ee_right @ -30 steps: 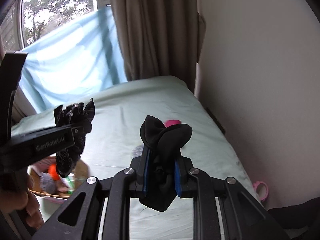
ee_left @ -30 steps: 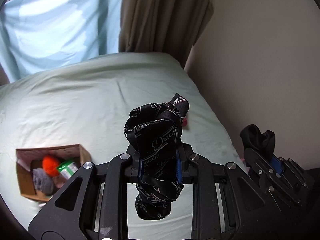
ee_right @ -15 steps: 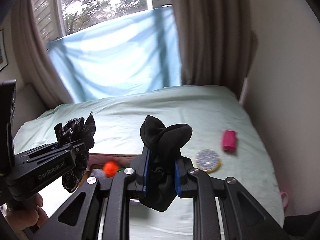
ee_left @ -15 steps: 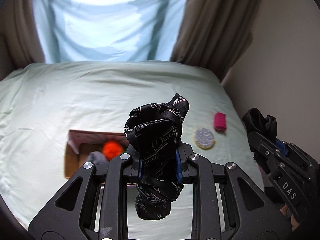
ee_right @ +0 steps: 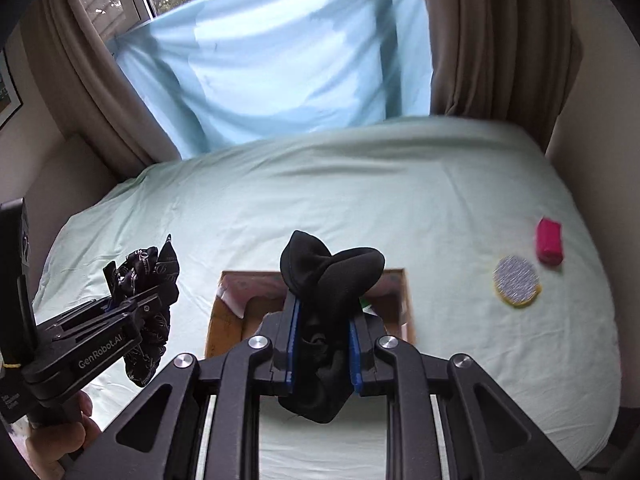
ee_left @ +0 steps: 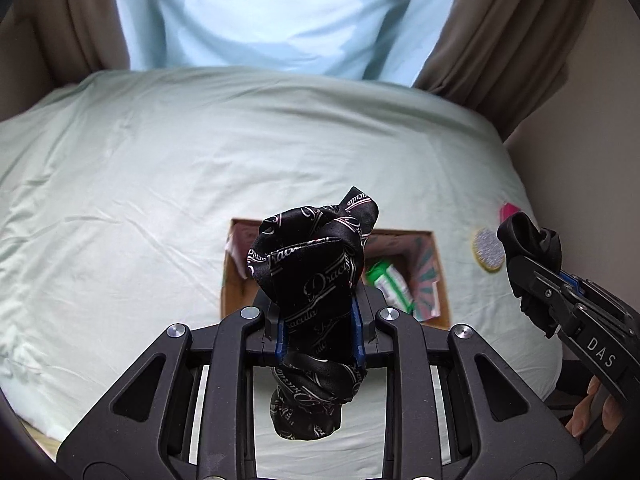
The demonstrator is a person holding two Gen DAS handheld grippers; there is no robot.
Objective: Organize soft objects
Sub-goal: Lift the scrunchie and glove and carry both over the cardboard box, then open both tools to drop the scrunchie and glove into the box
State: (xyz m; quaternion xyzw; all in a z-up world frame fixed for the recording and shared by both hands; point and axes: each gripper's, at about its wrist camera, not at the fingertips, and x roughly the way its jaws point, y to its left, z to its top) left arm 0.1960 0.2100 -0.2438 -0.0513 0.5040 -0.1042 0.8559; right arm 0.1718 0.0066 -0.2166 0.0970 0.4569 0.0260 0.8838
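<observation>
- we are holding two claws over a bed [ee_left: 160,168] with a pale green sheet.
- our left claw [ee_left: 319,322] is squeezing tight on a black printed cloth [ee_left: 316,264]. the cloth is bunching up above the fingers and hanging down below them.
- our right claw [ee_right: 322,344] is squeezing tight on a plain black cloth [ee_right: 330,276], maybe a sock. it is poking out above and below the fingers too.
- both cloths are looking very light, soft and floppy. we are thinking they are not going to break. the printed one is looking shiny, so it may be slippery.
- we are gripping each one around its middle. we are thinking that is a good spot, since a loose end could slip out.
- an open cardboard box [ee_left: 434,268] is sitting on the bed just past the tips of both claws.
- inside the box we are seeing a green and white bottle [ee_left: 390,280] to the right of the left claw. the cloths are hiding the rest of the inside.
- a round grey and yellow pad [ee_right: 516,280] and a pink block [ee_right: 550,240] are lying on the sheet, off to the right of the right claw and outside the box.
- we are thinking the cloths are going into the box next, but they are not in yet.
</observation>
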